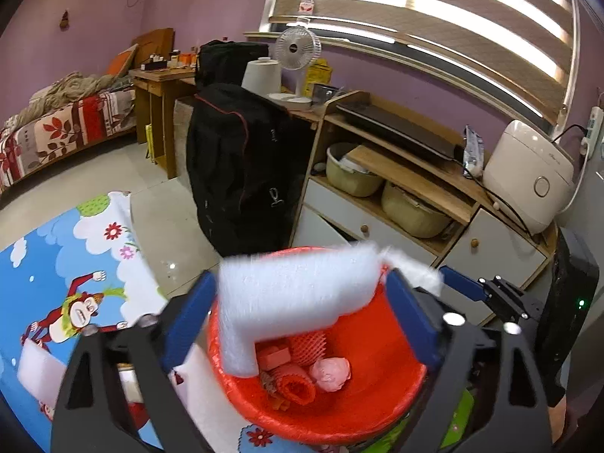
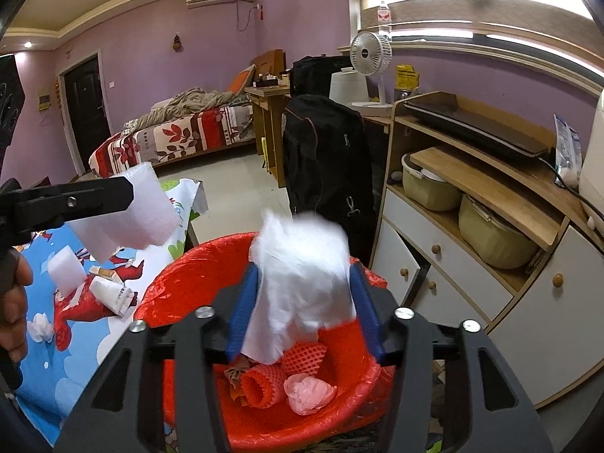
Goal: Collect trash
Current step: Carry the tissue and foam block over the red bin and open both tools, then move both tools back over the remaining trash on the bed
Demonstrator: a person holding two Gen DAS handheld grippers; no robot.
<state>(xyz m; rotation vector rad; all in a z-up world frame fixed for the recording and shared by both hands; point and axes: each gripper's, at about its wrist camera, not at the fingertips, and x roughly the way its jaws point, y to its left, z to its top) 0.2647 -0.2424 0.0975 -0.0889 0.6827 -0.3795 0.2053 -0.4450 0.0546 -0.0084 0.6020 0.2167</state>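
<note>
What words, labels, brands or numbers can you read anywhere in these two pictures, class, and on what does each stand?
None can be read for certain.
Fan: dark badge at the hub, too small.
Yellow sign: dark print, blurred.
Rice cooker: faint mark on its side, illegible.
Bottle on the sill: red label, too small.
Crumpled paper on the mat: print blurred.

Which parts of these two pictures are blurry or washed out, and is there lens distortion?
Left wrist view: the white foam piece is motion-smeared and the window blind bands glare white. Right wrist view: the white plastic bag is soft with blur. Both views bend straight edges near the frame, typical of fisheye.
</note>
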